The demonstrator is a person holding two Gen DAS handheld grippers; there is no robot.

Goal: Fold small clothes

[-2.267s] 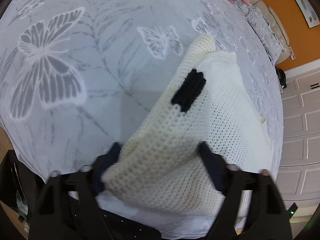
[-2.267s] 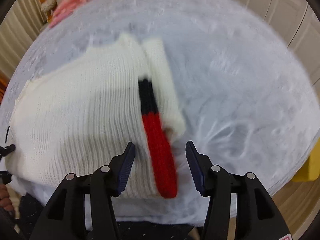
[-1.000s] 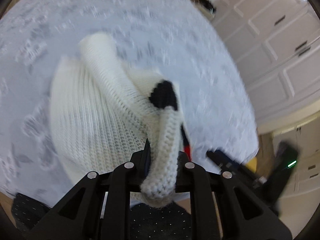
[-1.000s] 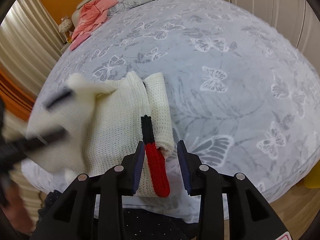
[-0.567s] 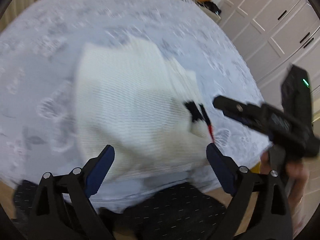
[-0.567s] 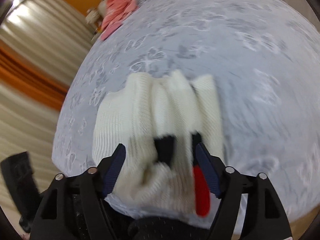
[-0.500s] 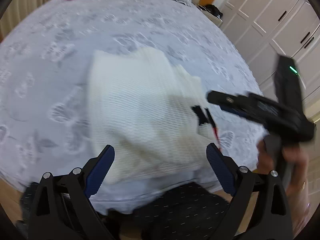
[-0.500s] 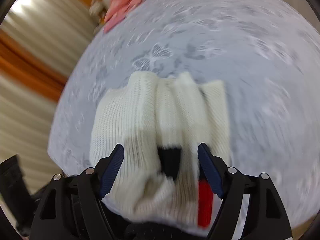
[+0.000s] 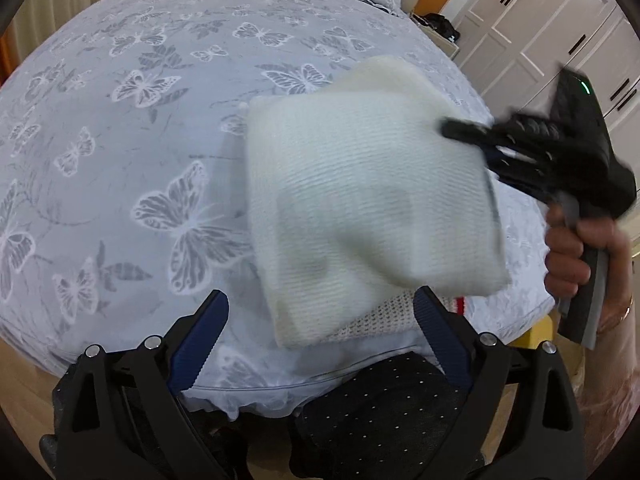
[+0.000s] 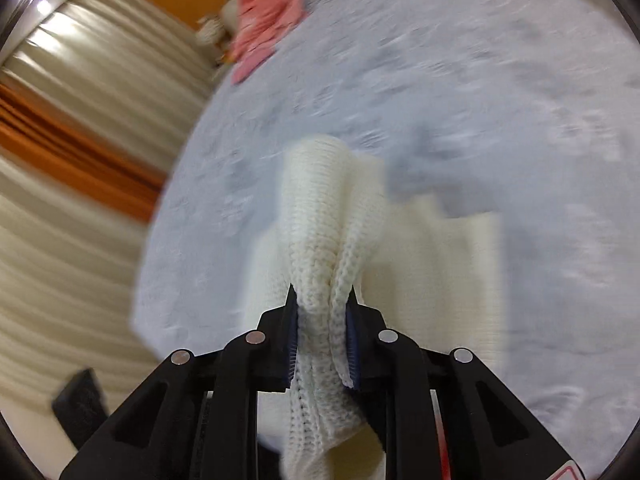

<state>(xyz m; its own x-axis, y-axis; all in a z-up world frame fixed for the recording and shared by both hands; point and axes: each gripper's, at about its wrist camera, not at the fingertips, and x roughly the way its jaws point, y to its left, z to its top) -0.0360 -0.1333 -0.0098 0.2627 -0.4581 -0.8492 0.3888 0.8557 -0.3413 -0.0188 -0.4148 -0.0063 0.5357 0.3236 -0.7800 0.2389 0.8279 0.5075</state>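
Right gripper [image 10: 321, 312]: jaws clamped on a bunched fold of the cream knitted sweater [image 10: 324, 240], lifting that fold clear of the bed [image 10: 500, 80]. Left gripper [image 9: 320, 332]: jaws spread wide, holding nothing, positioned at the near edge of the bed. The sweater [image 9: 360, 200] lies on the butterfly-print bedspread [image 9: 140, 120], its raised flap blurred. Pink clothing [image 10: 268, 12] sits at the far end of the bed

Butterfly-print bedspread [image 9: 120, 128], white wardrobe doors [image 9: 540, 36], perhaps pink clothing [image 10: 268, 20].
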